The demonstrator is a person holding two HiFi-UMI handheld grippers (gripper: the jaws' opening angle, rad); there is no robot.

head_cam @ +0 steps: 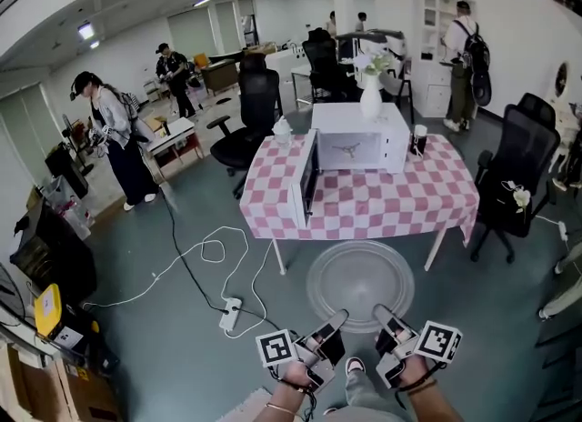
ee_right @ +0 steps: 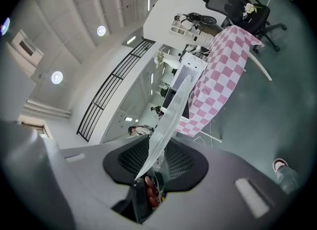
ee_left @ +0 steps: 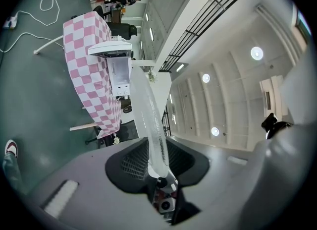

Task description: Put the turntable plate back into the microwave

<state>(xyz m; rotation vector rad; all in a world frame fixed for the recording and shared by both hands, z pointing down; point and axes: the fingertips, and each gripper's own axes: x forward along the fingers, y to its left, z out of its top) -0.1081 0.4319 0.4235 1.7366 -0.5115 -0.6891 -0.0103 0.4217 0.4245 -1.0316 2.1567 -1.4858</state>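
Plate [head_cam: 359, 281] is clamped at its near rim by left gripper [head_cam: 338, 318] and right gripper [head_cam: 382, 313], held flat, likely for sliding into the open microwave [head_cam: 355, 149] at frame centre.

The round, clear glass plate [head_cam: 359, 282] hangs level above the floor, well short of the counter [head_cam: 364, 206]. Its near rim is pinched by the left tool [head_cam: 336, 319] and the right tool [head_cam: 382, 314]. The white microwave [head_cam: 359, 138] stands on that counter, its door [head_cam: 305, 179] swung wide open.
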